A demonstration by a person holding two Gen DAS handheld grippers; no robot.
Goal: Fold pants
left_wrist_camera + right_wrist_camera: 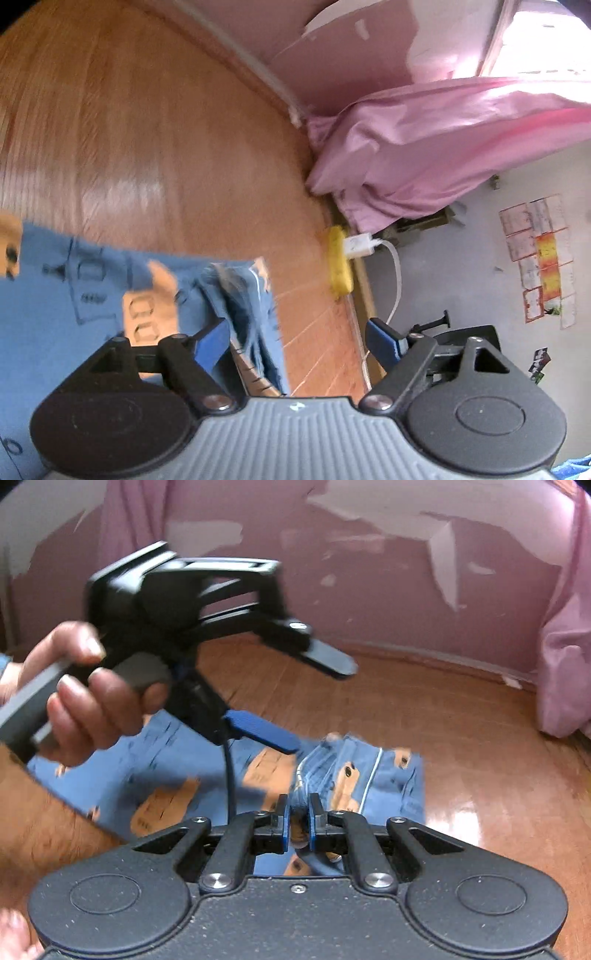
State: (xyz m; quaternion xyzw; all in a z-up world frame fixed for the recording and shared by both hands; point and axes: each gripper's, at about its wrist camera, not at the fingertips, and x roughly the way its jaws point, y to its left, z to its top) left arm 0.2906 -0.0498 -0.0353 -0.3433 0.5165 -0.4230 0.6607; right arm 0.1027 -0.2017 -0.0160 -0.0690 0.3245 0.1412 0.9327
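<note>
While the pants (229,775) lie bunched on the wood floor (461,738), little folding is judged done: the waistband end is rumpled and no neat fold can be seen. By the right gripper (297,827) a pinch of the fabric is held, its jaws nearly closed on it. The left gripper (295,332) is held above the cloth with jaws wide apart and nothing between them. Flattening and the folds themselves appear to be left.
</note>
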